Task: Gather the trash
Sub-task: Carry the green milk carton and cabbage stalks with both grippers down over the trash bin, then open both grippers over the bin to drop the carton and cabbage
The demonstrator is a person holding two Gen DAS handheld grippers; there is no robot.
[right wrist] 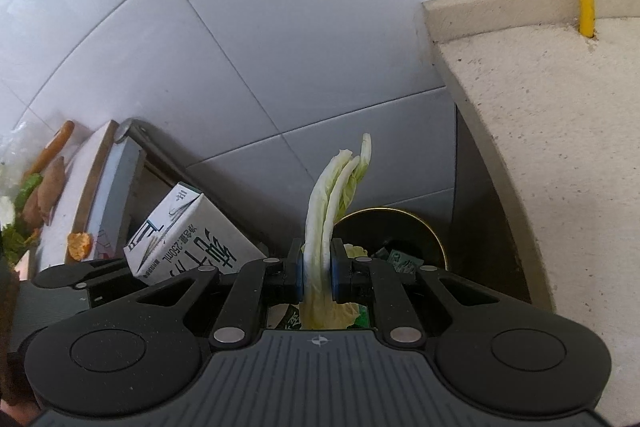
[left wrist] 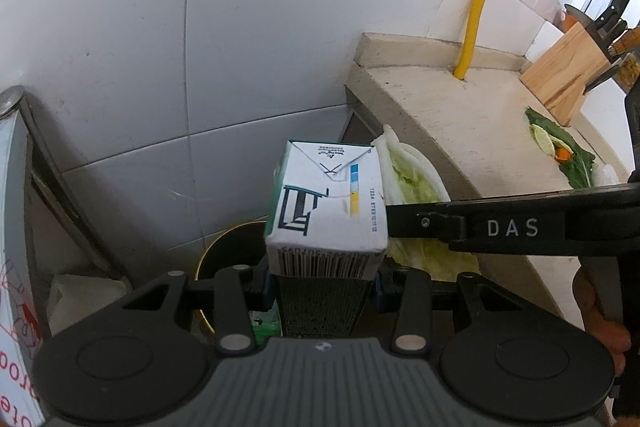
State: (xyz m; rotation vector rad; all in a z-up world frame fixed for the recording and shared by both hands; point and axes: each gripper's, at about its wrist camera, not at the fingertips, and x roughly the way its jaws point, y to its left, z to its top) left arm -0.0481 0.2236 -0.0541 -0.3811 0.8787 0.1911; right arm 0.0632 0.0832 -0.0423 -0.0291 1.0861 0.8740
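Left tongs [left wrist: 322, 281] are gripping a small milk carton [left wrist: 326, 211] by its barcoded end, holding it above the dark round bin [left wrist: 224, 247] that is sitting on the floor against the tiled wall [left wrist: 160, 47]. Just right of it, the right tongs [right wrist: 316, 269] are pinching pale cabbage leaves [right wrist: 334, 195] between blue pads, over the same bin (wrappers showing inside). Farther right, leafy scraps [left wrist: 560, 151] are lying on the stone surface [left wrist: 472, 131] near a knife block [left wrist: 568, 79].
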